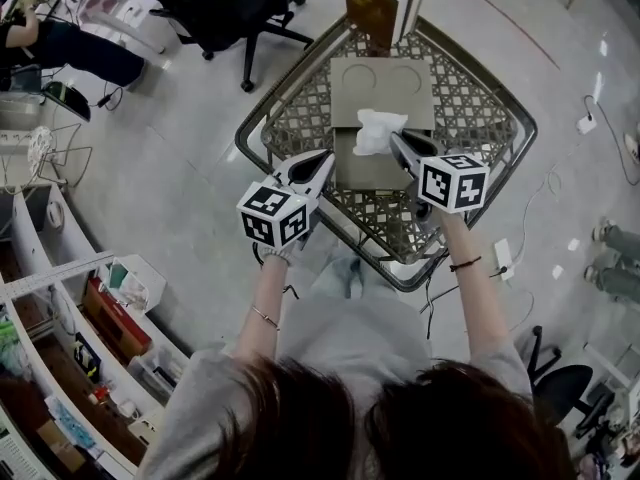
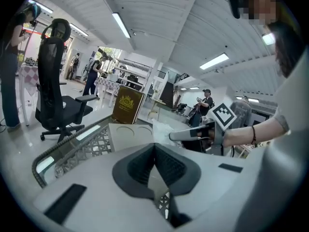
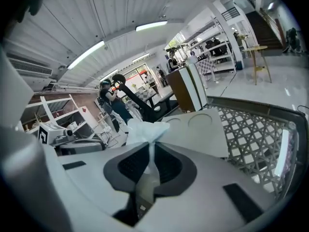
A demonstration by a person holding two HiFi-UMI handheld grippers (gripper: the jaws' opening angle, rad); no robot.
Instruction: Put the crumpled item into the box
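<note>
A white crumpled tissue (image 1: 378,130) hangs just above a flat grey tray (image 1: 382,93) with two round marks, on the lattice glass table (image 1: 490,118). My right gripper (image 1: 394,137) is shut on it; in the right gripper view the tissue (image 3: 145,128) sticks out from between the pads of the right gripper (image 3: 150,146). My left gripper (image 1: 327,156) hovers at the tray's left side, shut with nothing in it; in its own view its pads (image 2: 164,166) meet at the tip. A brown box (image 1: 380,3) with a gold emblem stands upright at the table's far edge.
A black office chair (image 1: 215,3) stands on the floor beyond the table's left corner. Shelving with clutter (image 1: 90,338) runs along the lower left. A power strip and cable (image 1: 503,256) lie on the floor to the right, near a person's feet (image 1: 615,258).
</note>
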